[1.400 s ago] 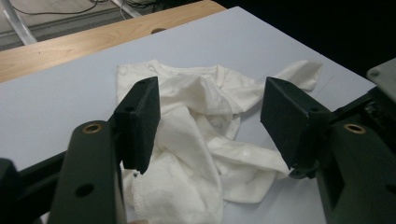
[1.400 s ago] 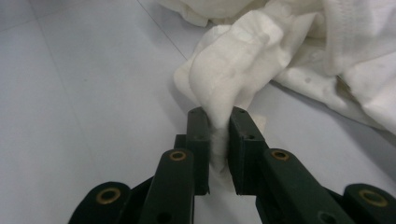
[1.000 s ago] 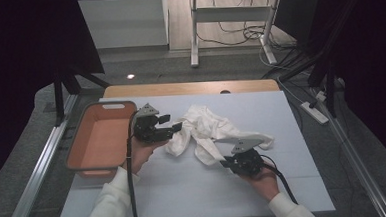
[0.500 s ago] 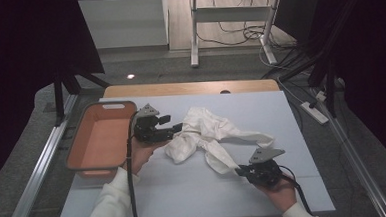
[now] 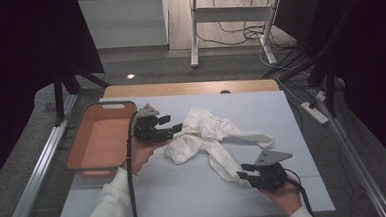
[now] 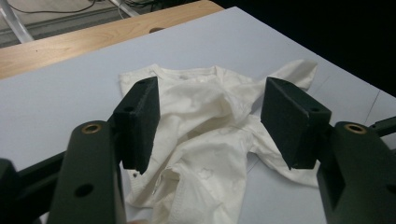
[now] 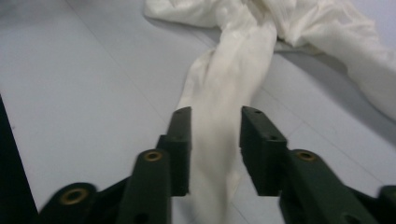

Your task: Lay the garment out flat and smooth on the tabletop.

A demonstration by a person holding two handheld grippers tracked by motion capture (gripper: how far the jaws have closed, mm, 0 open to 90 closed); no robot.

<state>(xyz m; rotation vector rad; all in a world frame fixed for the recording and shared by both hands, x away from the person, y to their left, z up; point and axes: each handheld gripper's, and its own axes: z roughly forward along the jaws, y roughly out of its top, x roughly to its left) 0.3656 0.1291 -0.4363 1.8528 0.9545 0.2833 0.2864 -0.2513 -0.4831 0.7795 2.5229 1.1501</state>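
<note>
A soft, creased white garment (image 5: 207, 138) of thin, matte cloth lies crumpled near the middle of the pale blue-grey bench (image 5: 135, 191), one long strip drawn out from the heap. It lies to the right of the orange tray (image 5: 82, 144), which is rounded at the corners and rests at the bench's left edge. No writing can be read on the cloth.

The left gripper (image 5: 174, 128), between tray and garment, has its blocky black fingers (image 6: 140, 116) spread wide, released, holding nothing; the heap lies beyond them.

The right gripper (image 5: 243, 175) is well right of the tray, at the strip's end. Its fingers (image 7: 182, 144) have just been opening; the strip runs between them, with a visible gap on the right side.
</note>
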